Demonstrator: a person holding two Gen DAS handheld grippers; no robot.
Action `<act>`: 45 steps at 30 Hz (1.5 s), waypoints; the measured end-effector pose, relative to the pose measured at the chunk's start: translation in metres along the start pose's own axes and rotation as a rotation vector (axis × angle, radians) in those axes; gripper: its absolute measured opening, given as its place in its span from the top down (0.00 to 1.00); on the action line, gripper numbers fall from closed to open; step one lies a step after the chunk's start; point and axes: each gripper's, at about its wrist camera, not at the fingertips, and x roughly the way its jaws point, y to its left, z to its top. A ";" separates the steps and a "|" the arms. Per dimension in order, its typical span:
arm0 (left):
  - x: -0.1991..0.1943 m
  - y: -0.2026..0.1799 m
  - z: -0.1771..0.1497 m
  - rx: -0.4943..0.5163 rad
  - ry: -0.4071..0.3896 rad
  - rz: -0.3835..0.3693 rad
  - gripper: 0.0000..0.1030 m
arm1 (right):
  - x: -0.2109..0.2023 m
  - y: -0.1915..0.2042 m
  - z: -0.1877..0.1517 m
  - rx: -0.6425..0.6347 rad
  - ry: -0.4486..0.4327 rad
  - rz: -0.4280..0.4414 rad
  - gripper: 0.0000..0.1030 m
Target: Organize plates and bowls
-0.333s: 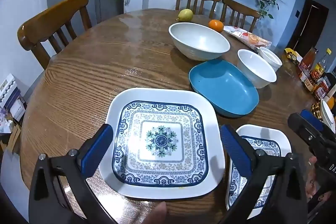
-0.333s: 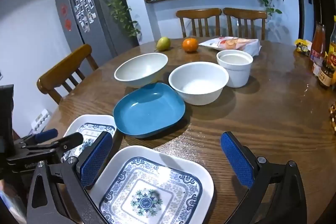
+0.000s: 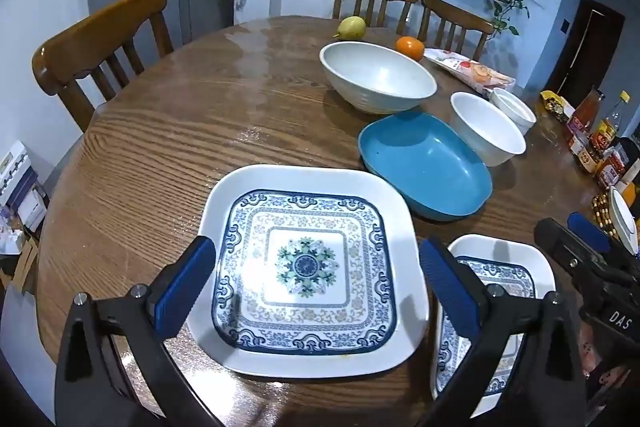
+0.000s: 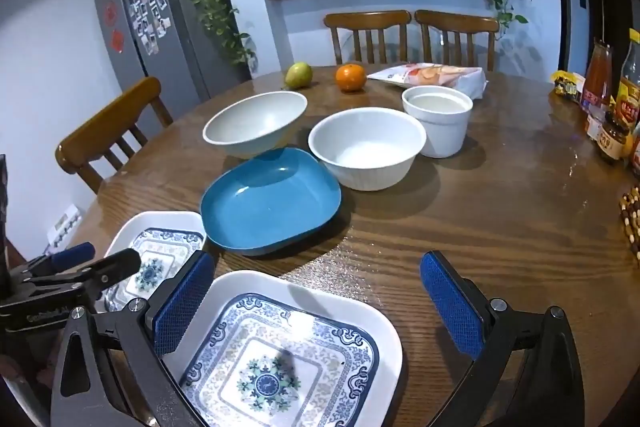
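- I have two square white plates with blue-and-green floral patterns at the near edge of the round wooden table (image 3: 168,131): the larger patterned plate (image 3: 308,267) lies flat under my left gripper (image 3: 316,279), and the smaller patterned plate (image 4: 280,359) lies flat under my right gripper (image 4: 320,303).
- Just beyond them sits the glossy blue rounded-square dish (image 4: 272,203), its far rim tucked close against the wide pale-grey bowl (image 4: 256,123) and the ribbed white bowl (image 4: 368,147); whether they touch I cannot tell. The small straight-sided white cup-bowl (image 4: 438,119) stands just beside the ribbed one.
- My left gripper is spread wide, blue pads either side of the larger plate and above it, gripping nothing; it points down at the plate.
- My right gripper is equally spread, one pad over the smaller plate's left rim, the other over bare wood, nothing pinched.
- I judge this as the very start of sorting: nothing is stacked yet, and I am lining up for a first pick.
- The next move, I think, calls for dropping one pad under a plate's raised rim and pinching the edge (a flat plate offers no other hold), then setting the smaller plate on the larger.
- Further out lie a green pear (image 4: 298,75), an orange tangerine (image 4: 351,77), a snack packet (image 4: 432,75) and sauce bottles (image 4: 600,75), none in my way.
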 end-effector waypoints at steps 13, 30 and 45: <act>0.007 -0.002 0.000 0.019 0.031 -0.021 0.04 | 0.003 0.002 -0.006 0.010 0.020 0.009 0.00; 0.012 -0.003 -0.004 0.029 0.039 -0.019 0.05 | 0.001 0.005 -0.007 0.012 0.029 0.011 0.00; 0.015 0.000 -0.005 0.026 0.049 -0.009 0.09 | -0.006 0.010 -0.011 0.001 0.004 0.020 0.00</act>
